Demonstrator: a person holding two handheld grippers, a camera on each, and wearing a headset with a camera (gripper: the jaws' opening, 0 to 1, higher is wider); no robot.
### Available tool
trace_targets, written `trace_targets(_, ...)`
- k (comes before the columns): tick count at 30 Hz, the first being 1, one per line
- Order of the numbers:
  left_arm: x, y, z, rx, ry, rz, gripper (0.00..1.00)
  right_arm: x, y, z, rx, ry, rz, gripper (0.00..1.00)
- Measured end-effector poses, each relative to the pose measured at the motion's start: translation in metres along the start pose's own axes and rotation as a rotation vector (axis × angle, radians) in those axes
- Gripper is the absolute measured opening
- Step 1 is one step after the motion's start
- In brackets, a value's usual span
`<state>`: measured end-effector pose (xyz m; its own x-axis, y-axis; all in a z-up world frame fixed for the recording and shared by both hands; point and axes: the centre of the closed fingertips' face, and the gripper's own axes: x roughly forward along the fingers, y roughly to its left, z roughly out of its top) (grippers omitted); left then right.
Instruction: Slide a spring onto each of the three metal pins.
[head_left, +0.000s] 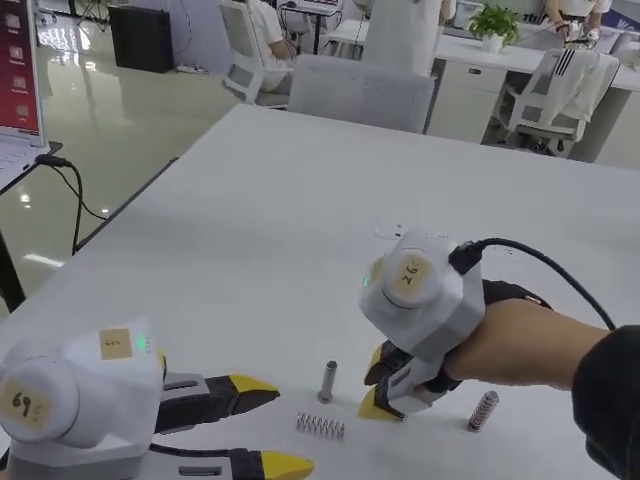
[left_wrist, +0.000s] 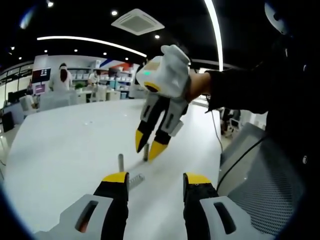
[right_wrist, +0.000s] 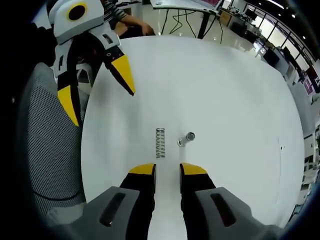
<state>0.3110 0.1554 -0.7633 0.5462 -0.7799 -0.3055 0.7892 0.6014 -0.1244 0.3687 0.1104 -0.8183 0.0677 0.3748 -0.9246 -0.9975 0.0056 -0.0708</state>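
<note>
Plainly, the head view alone took in the second spring (head_left: 483, 410), standing on end on the white table (head_left: 300, 200) at about 3 o'clock from the right gripper (head_left: 378, 385). The right gripper view looked past its own jaws at the lying spring (right_wrist: 160, 142) and the upright metal pin (right_wrist: 186, 139), side by side just ahead at 12 o'clock, the pin to the spring's right. In the left gripper view, a small grey upright piece (left_wrist: 145, 151) showed between the right gripper's tips; whether it was a pin or a spring could not be told.

The right gripper, held in a hand (head_left: 520, 345) in a dark sleeve, pointed steeply down with its yellow tips near the tabletop, jaws a little apart and gripping nothing. The left gripper (head_left: 283, 428) lay low at 7 o'clock in the head view, pointing level towards 3 o'clock, jaws spread wide and bare. The lying spring rested just past its tips, with the pin beyond it.
</note>
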Motion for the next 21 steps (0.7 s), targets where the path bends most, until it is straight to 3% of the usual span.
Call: trace_targets(21, -0.004, 0.002, -0.003, -0.007, 0.008, 0.022, 0.38, 0.041, 0.009, 0.000, -0.019, 0.033, 0.053, 0.12)
